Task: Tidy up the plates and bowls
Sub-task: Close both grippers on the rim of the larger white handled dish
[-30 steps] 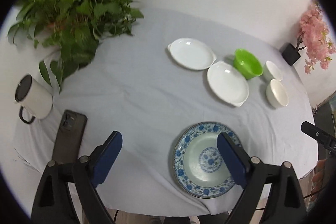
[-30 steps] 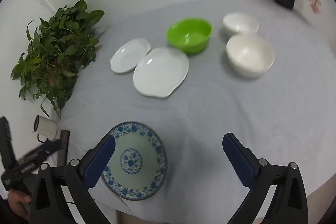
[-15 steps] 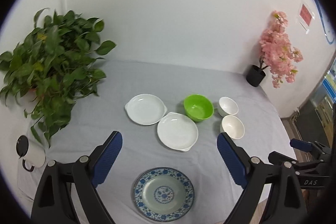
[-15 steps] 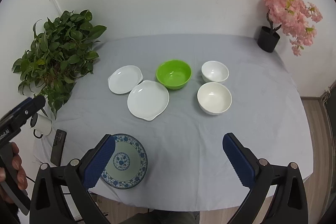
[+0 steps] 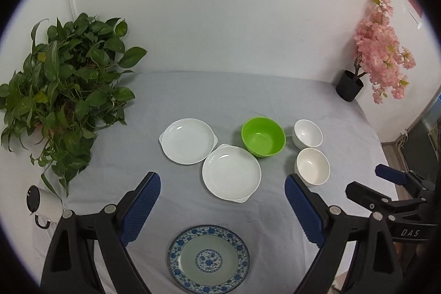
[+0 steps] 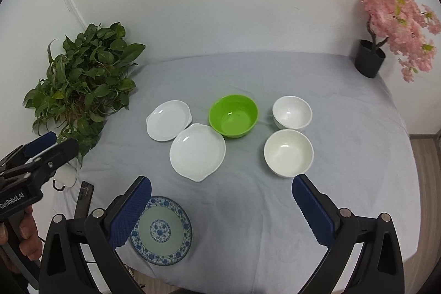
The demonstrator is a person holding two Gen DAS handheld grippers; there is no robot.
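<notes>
the table (image 6: 344,156) under its grey cloth is the biggest thing here, and it offers wide bare room ahead of the right jaws and on their right side; its near edge drops off just below both pairs of jaws, so nothing should be dragged back that way.

the two white plates (image 5: 231,172) (image 5: 187,140) lie ahead of the left gripper (image 5: 222,207), one nearly between its jaw tips and the other beyond and to the left, their rims touching or just overlapping. they look glazed, stiff and slippery, likely breakable; the small ear tabs on their rims seem the best place to pinch, since a flat rim on cloth gives little to grip.

the blue patterned plate (image 6: 161,230) sits below the left jaws, close to the table's near edge, and partly behind the right gripper's left jaw. it lies low and flat, so i judge it wants a shallow rim pinch.

the green bowl (image 6: 233,115) stands beyond both pairs of jaws, touching a white plate; it looks like light plastic, forgiving, with a tall wall to clamp.

the two white bowls (image 6: 288,152) (image 6: 292,112) stand just ahead of the right gripper (image 6: 222,201), toward its right jaw, close together. they look heavier and chippable; take one by the wall over the rim.

both pairs of jaws stand wide apart, holding nothing.
</notes>
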